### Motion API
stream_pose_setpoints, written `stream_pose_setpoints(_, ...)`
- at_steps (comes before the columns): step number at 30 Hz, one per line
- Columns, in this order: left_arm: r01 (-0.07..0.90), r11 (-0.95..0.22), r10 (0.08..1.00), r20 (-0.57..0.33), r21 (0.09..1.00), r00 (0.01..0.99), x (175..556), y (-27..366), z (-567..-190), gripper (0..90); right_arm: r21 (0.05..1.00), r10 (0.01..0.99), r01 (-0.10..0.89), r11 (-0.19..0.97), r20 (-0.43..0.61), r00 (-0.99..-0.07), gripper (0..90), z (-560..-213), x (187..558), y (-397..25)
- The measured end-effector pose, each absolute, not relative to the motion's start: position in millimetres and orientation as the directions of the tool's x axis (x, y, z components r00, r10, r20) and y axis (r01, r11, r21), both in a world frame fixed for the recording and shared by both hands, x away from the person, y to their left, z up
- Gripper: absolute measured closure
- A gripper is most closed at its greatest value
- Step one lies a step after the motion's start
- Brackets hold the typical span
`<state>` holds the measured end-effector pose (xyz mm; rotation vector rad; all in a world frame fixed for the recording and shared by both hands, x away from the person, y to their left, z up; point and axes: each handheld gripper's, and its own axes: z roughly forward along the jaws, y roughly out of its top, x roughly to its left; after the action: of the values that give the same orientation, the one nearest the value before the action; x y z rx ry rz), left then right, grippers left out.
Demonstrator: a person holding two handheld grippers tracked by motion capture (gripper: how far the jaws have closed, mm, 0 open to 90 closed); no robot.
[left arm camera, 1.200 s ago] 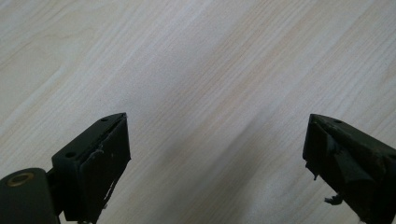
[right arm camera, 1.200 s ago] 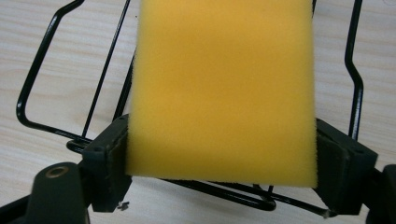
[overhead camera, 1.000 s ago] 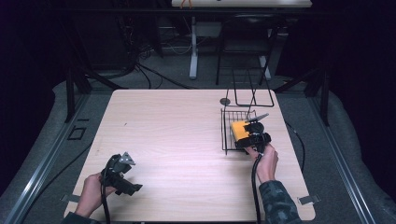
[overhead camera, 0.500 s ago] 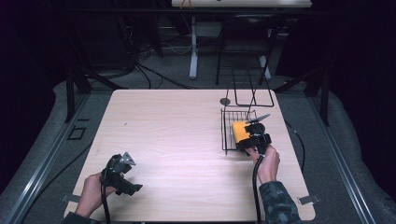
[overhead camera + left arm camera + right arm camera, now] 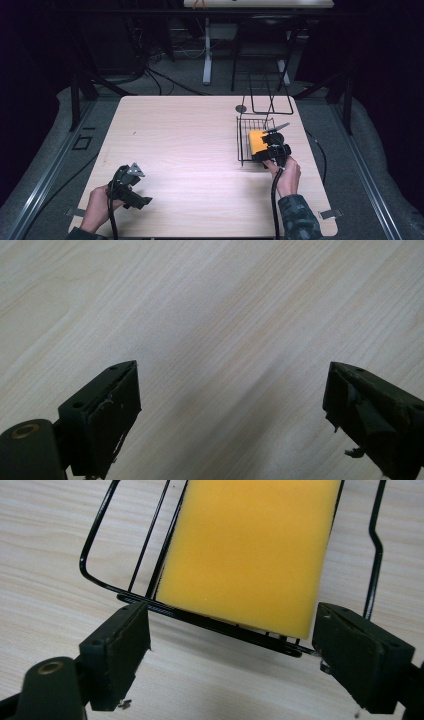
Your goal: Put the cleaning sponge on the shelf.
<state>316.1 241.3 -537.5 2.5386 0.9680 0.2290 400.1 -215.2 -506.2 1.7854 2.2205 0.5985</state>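
Note:
A yellow sponge (image 5: 252, 550) lies in a black wire basket (image 5: 100, 577) on the right part of the wooden table (image 5: 190, 145). My right gripper (image 5: 230, 652) is open, its jaws standing wide just short of the basket's near rim and the sponge's near edge, touching nothing. In the high view the sponge (image 5: 257, 140) sits in the basket (image 5: 241, 145) with the right gripper (image 5: 272, 151) at its near right side. My left gripper (image 5: 131, 187) rests at the front left of the table, open over bare wood (image 5: 225, 330), with nothing between its jaws.
A black wire frame (image 5: 270, 100) stands upright behind the basket, with a small dark disc (image 5: 241, 108) beside it on the table. Cables trail from both grippers toward the front edge. A table leg (image 5: 206, 55) and dark floor lie beyond the far edge.
The right gripper has eased slightly back toward the front edge, away from the basket. The left gripper has not moved.

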Motion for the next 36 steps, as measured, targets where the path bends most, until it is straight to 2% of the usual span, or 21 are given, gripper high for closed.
stream_pose_setpoints(18,0.599,-0.673,0.667,0.007,0.434,0.745,316.0,242.5,-536.8,8.3,0.555,0.945,0.787,0.267,0.009,-0.327,13.3,-474.3,371.4,-213.9)
stream_pose_setpoints(29,0.599,-0.672,0.668,0.006,0.436,0.744,315.5,242.3,-537.1,8.3,0.631,0.901,0.707,0.319,0.028,-0.432,12.1,-457.5,330.7,-214.8)
stream_pose_setpoints(36,0.599,-0.673,0.667,0.007,0.434,0.745,315.2,241.6,-537.5,8.3,0.635,0.878,0.685,0.358,0.022,-0.479,11.1,-461.3,308.0,-215.9)
